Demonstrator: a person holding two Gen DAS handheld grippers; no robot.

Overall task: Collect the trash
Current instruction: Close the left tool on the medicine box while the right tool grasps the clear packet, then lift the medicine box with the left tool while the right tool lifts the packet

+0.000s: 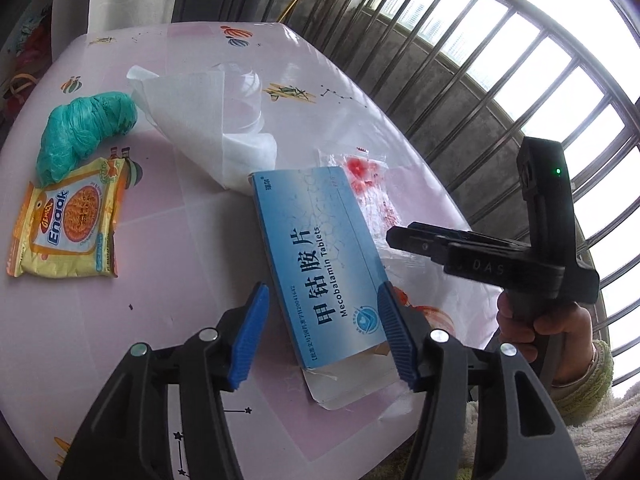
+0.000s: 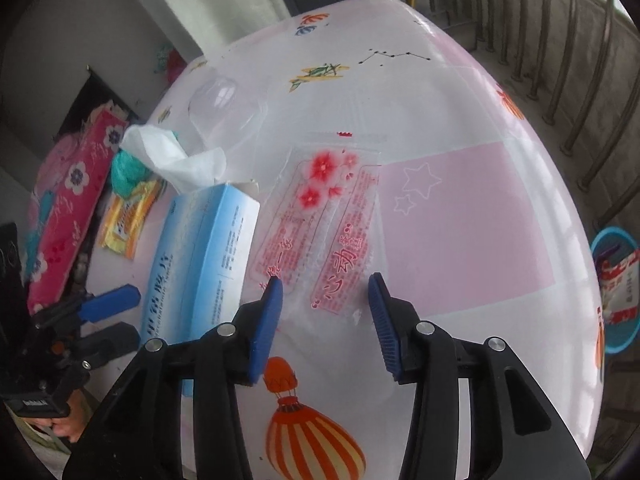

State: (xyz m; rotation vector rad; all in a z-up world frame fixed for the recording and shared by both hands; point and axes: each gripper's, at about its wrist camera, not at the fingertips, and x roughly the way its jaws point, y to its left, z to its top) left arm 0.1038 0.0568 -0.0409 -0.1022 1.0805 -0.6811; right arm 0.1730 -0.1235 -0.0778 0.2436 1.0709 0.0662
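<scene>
left gripper (image 1: 322, 334) spreading jaws astride blue tablet box (image 1: 320, 256) | right gripper (image 2: 325, 320) hovering spread over clear printed wrapper (image 2: 320, 232) | advising: centre pads, then be squeezing gently

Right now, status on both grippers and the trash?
Left gripper open, straddling blue tablet box. Right gripper open over clear flower-print wrapper. Nothing held. Nothing blocking either.

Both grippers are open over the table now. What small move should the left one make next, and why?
Probably close the left gripper on the blue medicine box. Its blue fingers already stand on either side of the box's near end without pressing it, and the box still lies flat on the table, so it seems ready to be gripped.
</scene>
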